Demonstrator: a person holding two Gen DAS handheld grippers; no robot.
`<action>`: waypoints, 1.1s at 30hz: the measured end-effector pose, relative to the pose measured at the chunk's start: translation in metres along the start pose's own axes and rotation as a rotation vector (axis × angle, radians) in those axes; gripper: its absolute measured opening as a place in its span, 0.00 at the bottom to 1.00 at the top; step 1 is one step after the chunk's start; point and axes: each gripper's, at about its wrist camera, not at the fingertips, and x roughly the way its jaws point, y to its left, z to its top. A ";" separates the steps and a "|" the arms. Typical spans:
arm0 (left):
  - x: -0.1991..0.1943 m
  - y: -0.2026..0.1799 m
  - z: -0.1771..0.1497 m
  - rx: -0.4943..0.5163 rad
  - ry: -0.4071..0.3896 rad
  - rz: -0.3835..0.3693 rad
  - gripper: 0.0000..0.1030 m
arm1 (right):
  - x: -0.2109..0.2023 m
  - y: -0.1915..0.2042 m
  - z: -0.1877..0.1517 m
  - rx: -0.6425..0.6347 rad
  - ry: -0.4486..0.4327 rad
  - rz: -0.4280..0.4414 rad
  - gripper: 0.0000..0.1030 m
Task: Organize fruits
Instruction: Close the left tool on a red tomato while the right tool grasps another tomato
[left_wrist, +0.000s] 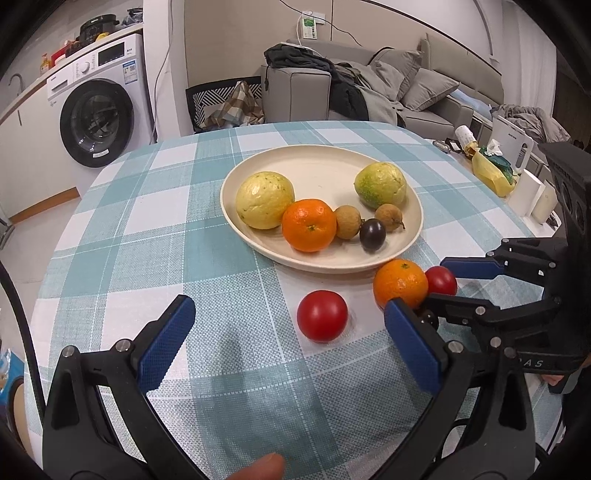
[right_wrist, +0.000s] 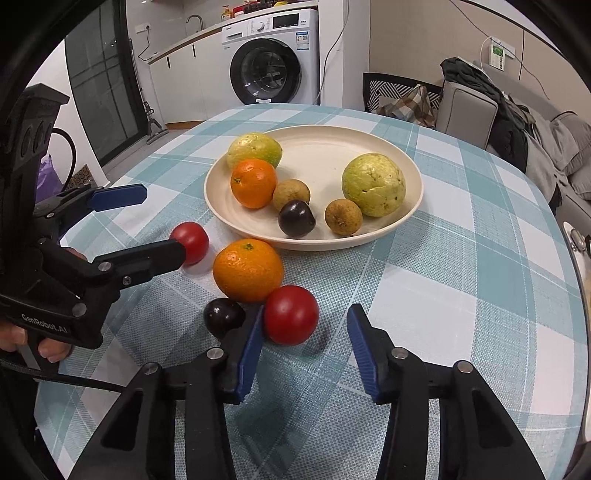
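A cream plate on the checked tablecloth holds two guavas, an orange, two longans and a dark plum. On the cloth lie a second orange, two tomatoes and a dark plum. My left gripper is open and empty, with one tomato just ahead between its fingers. My right gripper is open and empty, its left finger touching the other tomato.
A yellow bag, white boxes and a white jug stand at the table's right edge. Beyond the table are a washing machine, a chair and a grey sofa.
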 end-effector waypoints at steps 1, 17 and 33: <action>0.001 0.000 0.000 0.004 0.006 -0.004 0.99 | 0.000 0.000 0.000 -0.002 -0.001 0.004 0.38; 0.022 0.004 -0.001 -0.008 0.114 -0.085 0.61 | -0.009 0.000 -0.001 -0.001 -0.030 0.014 0.28; 0.019 0.008 0.000 -0.029 0.094 -0.162 0.27 | -0.013 -0.002 0.000 0.004 -0.048 0.009 0.28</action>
